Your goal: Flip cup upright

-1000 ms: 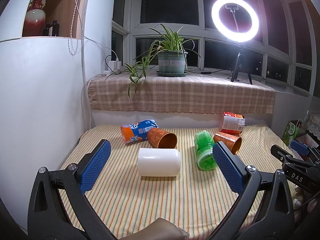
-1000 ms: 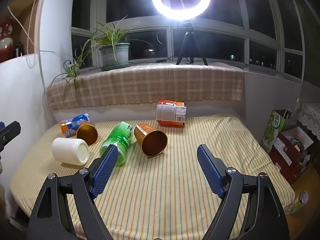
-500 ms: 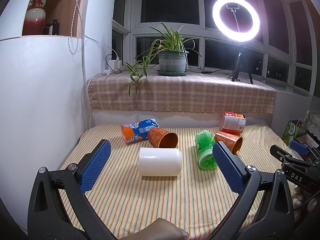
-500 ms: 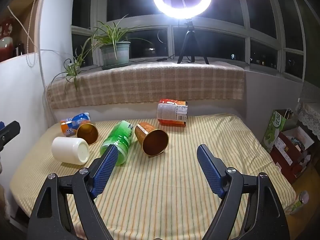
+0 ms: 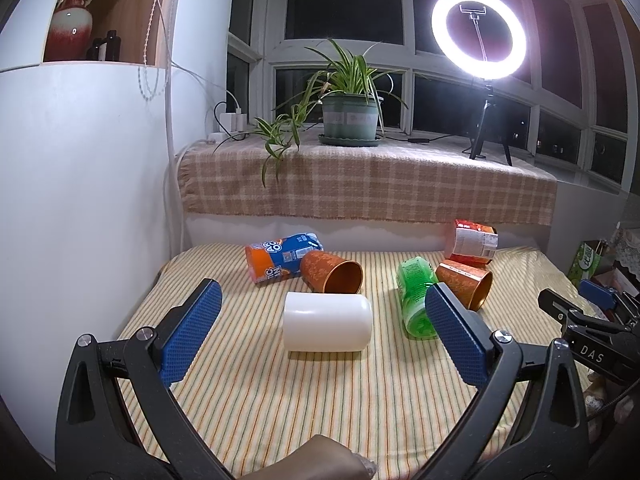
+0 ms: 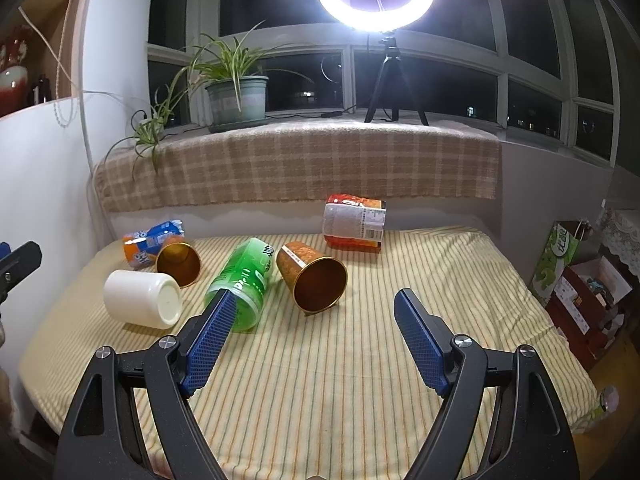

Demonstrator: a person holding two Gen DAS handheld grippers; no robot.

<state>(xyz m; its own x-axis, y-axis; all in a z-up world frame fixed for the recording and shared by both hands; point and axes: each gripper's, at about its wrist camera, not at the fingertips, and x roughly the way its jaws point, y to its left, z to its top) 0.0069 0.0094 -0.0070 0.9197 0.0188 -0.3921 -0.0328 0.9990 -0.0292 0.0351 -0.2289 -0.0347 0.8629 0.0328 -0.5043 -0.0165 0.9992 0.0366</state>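
Both tongs, left tongs (image 5: 320, 326) and right tongs (image 6: 308, 334), still wide open, empty, barely moved; white cylindrical plastic cup (image 5: 326, 327) lies sideways on striped cloth-covered surface (image 5: 320, 400).

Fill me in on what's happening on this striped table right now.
A person holds two open grippers above the striped table, neither touching anything. The left gripper faces a white cup lying on its side; the right gripper faces a copper cup, also tipped over. A second copper cup, a green bottle and two snack packs lie around them. No cup stands upright yet.
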